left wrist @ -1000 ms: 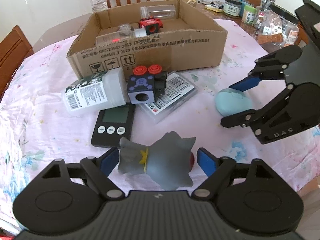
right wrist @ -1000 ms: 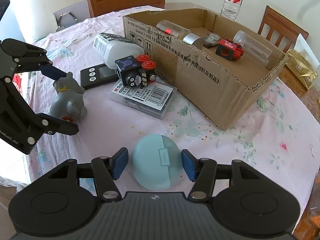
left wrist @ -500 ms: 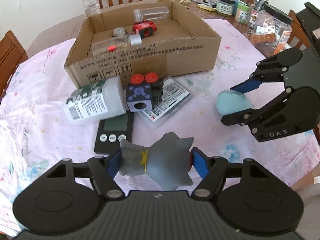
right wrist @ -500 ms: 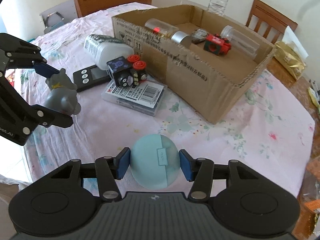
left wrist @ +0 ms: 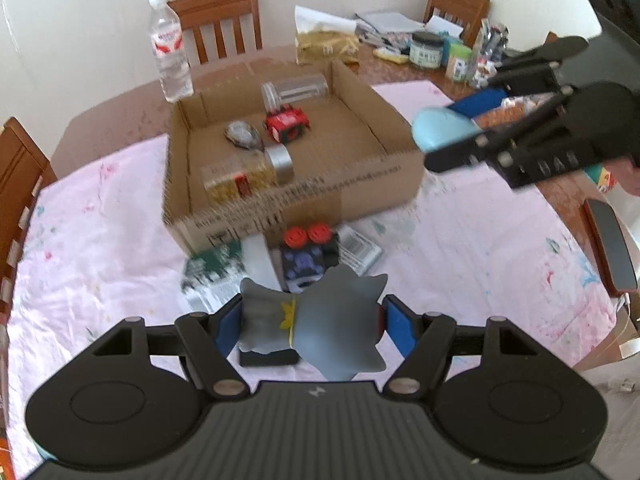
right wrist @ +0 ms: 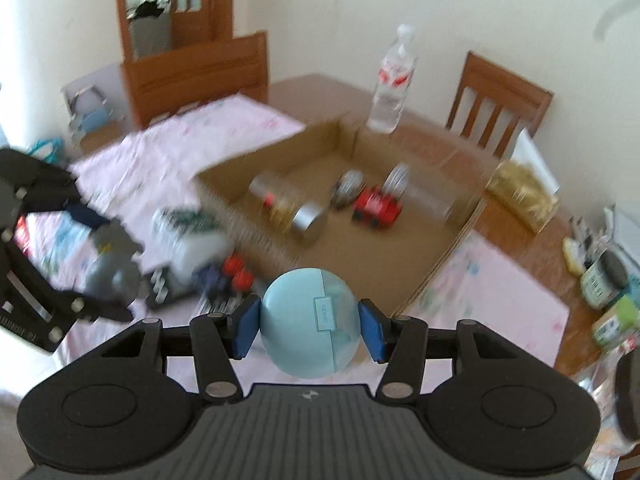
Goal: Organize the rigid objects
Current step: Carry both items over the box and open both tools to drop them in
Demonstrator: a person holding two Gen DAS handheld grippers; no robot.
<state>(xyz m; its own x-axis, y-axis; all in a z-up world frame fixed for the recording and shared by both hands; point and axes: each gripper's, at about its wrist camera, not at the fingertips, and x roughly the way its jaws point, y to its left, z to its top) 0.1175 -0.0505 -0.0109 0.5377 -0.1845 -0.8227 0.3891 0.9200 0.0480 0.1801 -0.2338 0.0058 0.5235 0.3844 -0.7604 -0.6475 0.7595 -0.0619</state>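
My left gripper (left wrist: 310,326) is shut on a grey animal figurine (left wrist: 316,324) with a yellow collar, lifted off the pink tablecloth. My right gripper (right wrist: 308,326) is shut on a pale blue egg-shaped case (right wrist: 310,322), also held in the air; in the left wrist view that blue case (left wrist: 442,134) hangs at the right, level with the near right corner of the open cardboard box (left wrist: 360,196). In the right wrist view the left gripper (right wrist: 76,256) with the grey figurine (right wrist: 114,270) is at the far left. The box holds a red block (left wrist: 286,124), a clear jar (left wrist: 296,90) and a metal-capped jar (left wrist: 248,172).
In front of the box lie a white bottle (left wrist: 224,270), a dark cube with red knobs (left wrist: 306,248), a flat packaged item (left wrist: 360,250) and a black timer (left wrist: 268,358). A water bottle (left wrist: 170,54), jars (left wrist: 428,48) and chairs stand behind.
Both grippers closed on their objects and then rose: the grey figurine and the blue case have left the table. The views now look down into the box from higher up.
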